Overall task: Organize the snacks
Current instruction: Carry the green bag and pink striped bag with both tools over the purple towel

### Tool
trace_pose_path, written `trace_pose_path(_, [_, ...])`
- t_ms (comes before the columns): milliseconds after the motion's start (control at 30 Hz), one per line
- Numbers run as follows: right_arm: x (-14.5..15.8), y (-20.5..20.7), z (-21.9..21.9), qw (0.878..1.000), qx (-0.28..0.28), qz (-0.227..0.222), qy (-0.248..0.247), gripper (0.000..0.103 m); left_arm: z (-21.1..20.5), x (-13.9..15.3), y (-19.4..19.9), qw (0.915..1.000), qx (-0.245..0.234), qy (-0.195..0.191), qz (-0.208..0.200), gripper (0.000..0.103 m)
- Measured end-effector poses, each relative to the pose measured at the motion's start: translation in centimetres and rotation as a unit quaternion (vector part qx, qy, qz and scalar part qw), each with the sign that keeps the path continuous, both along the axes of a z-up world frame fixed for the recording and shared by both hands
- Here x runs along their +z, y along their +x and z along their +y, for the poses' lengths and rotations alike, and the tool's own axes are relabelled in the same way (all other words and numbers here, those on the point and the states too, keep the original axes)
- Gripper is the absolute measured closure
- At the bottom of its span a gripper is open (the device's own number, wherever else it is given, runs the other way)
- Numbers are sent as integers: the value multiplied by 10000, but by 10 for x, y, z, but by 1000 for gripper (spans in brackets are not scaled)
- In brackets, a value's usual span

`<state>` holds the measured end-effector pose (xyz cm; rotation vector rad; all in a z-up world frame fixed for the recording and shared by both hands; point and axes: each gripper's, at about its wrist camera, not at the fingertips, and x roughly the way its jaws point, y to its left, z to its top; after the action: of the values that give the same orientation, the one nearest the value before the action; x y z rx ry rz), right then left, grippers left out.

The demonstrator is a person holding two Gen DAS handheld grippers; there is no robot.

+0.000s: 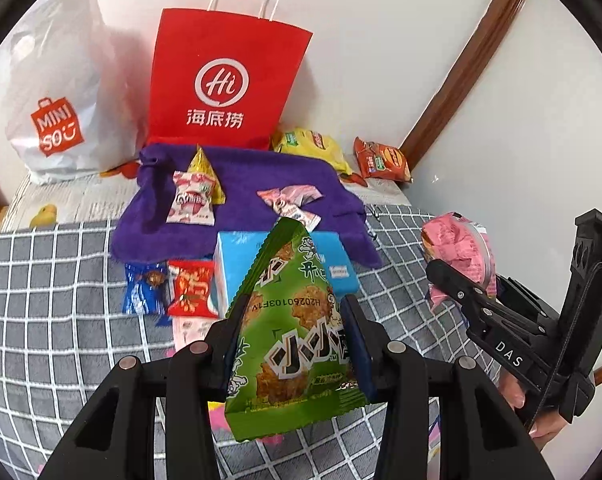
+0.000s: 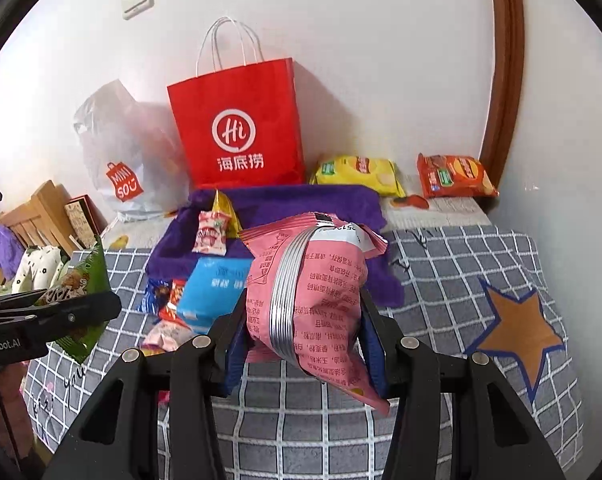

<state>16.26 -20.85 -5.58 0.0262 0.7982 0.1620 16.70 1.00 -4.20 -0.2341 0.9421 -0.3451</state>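
Two tools grip upright packets: left tool [image 1: 291,344] a green packet [image 1: 289,320], right tool [image 2: 305,336] a pink packet [image 2: 313,292].

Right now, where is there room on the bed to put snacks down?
Bare checked blanket lies right of the purple towel, around the star patch. Crowded: the towel, the blue box and small packets left of it.
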Motion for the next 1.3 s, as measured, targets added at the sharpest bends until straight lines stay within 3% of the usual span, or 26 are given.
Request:
trace_pose_path(333, [24,43,11,9998,53,-174,-71,54,3,15,32,10000,29,-44,-69,61])
trace_pose_path(1033, [35,149,37,9994,217,-224,149,54,41,25,129,9990,439,-48,-79,61])
trace_pose_path(1300, [16,185,47,9993,340,-68,134,54,56,9,165,9986,536,-23,27,61])
